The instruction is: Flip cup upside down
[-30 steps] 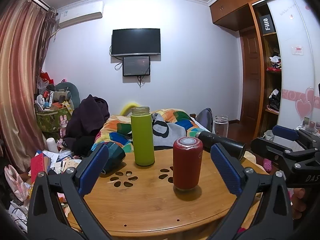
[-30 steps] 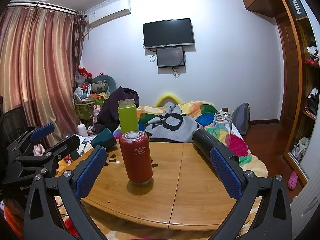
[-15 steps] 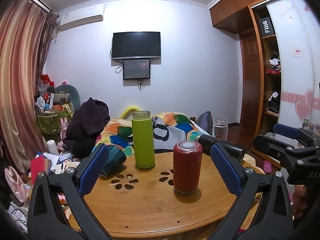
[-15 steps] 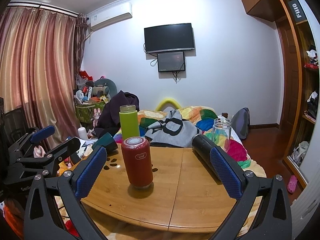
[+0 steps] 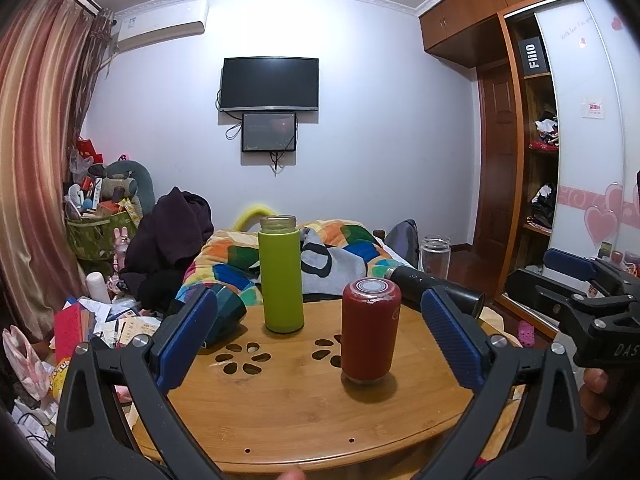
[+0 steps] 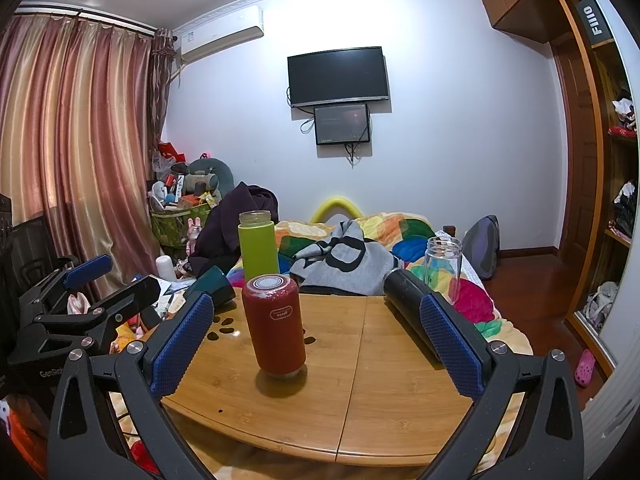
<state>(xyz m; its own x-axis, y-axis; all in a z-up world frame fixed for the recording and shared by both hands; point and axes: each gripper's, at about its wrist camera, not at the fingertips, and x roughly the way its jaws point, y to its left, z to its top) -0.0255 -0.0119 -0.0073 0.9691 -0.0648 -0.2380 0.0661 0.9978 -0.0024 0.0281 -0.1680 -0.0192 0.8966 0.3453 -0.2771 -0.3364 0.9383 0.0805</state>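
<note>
A red cup (image 5: 370,330) stands upside down on the round wooden table (image 5: 304,412), its flat base up; it also shows in the right wrist view (image 6: 276,328). A green bottle (image 5: 280,274) stands upright behind it, also in the right wrist view (image 6: 258,246). My left gripper (image 5: 316,340) is open and empty, a short way in front of both. My right gripper (image 6: 314,344) is open and empty, with the red cup between its fingers but farther off. Each gripper shows in the other's view, the right one (image 5: 580,292) and the left one (image 6: 80,300).
A dark teal cup (image 5: 224,314) lies on its side at the table's left edge. A black flask (image 6: 412,302) lies on its side at the right. A clear glass jar (image 6: 442,260) stands behind it. A bed with a colourful blanket (image 5: 340,248) is behind the table.
Both grippers have pulled back a little and tilted slightly upward. The cups and bottles have not moved.
</note>
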